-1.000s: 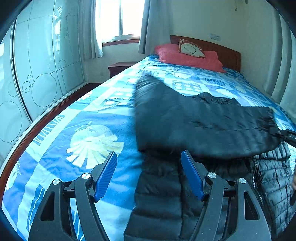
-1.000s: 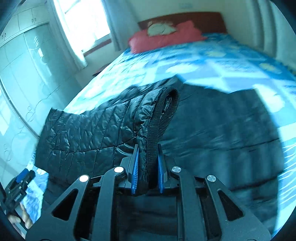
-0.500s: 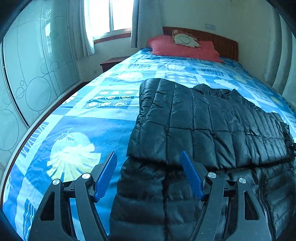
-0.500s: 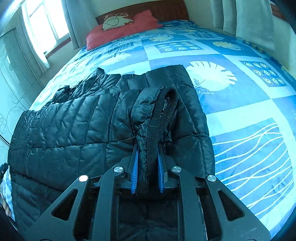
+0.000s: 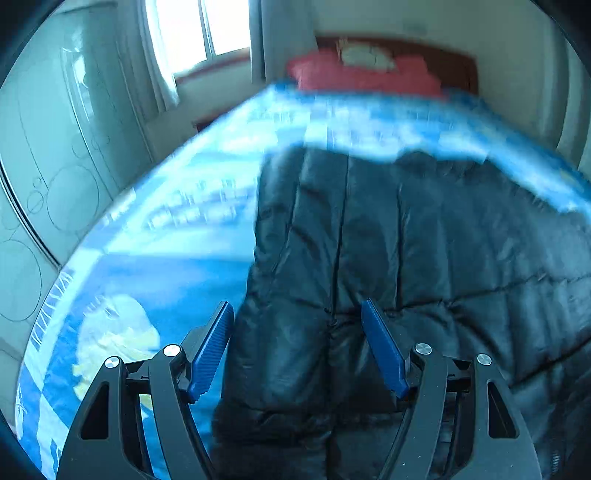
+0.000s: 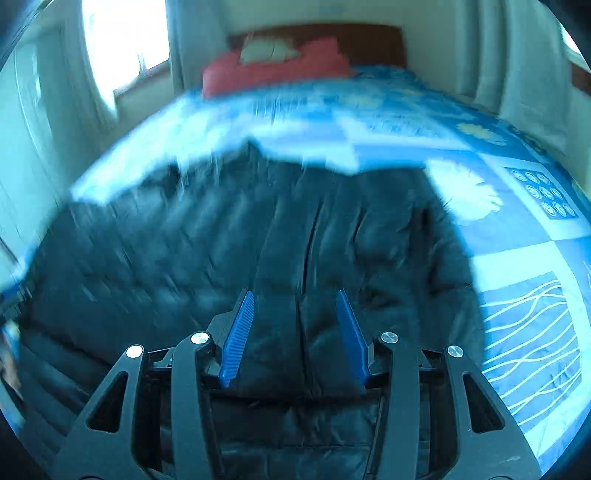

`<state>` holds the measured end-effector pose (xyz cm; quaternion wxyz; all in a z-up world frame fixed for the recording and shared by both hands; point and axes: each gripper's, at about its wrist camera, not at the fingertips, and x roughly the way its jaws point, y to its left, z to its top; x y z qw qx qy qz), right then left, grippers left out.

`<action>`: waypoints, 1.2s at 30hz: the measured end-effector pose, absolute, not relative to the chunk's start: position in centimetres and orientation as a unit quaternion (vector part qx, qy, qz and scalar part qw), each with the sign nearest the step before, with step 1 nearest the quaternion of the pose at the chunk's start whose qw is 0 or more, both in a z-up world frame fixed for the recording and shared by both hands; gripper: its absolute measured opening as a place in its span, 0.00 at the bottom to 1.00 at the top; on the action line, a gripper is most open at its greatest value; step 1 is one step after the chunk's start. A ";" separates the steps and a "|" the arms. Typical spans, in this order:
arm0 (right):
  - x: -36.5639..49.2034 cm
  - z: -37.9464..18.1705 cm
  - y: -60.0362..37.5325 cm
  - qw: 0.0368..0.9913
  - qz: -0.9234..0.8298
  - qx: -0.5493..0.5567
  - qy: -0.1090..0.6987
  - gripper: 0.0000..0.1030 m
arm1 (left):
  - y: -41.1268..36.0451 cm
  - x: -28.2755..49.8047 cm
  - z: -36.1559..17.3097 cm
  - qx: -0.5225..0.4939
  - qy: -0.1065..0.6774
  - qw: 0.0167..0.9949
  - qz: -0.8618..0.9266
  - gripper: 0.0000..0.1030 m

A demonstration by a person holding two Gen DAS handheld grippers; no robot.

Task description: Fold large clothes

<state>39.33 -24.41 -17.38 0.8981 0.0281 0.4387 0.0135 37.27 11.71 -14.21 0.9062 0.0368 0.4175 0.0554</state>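
Observation:
A black quilted puffer jacket (image 5: pixel 406 236) lies on the blue patterned bedspread (image 5: pixel 155 229), its upper part folded down over the lower part. My left gripper (image 5: pixel 297 310) is open and empty, just above the jacket's left side. In the right wrist view the jacket (image 6: pixel 236 236) fills the middle of the bed (image 6: pixel 517 229). My right gripper (image 6: pixel 295 301) is open and empty, low over the jacket's right part. Both views are blurred by motion.
A red pillow (image 5: pixel 365 74) and a wooden headboard (image 5: pixel 458 66) are at the far end. A glass-fronted wardrobe (image 5: pixel 55 155) stands along the left side. A window with curtains (image 5: pixel 207 33) is behind. Curtains (image 6: pixel 524 55) hang at the right.
My right gripper has opened and let go of the jacket's ribbed edge, which now lies flat. Both grippers have moved lower and closer over the jacket.

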 end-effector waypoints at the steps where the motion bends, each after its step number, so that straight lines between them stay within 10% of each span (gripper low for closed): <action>1: 39.3 -17.7 -24.3 0.902 0.013 0.022 0.432 0.45 | 11.9 37.6 -14.7 0.029 0.428 0.902 0.051 0.69; 27: 46.5 -14.6 -24.3 0.917 0.005 0.042 0.397 0.50 | 11.1 43.7 -9.1 0.030 0.366 0.930 0.033 0.66; 36: 48.0 -17.7 -24.1 0.911 0.007 0.033 0.411 0.54 | 12.8 47.9 -15.9 0.024 0.442 0.894 0.069 0.74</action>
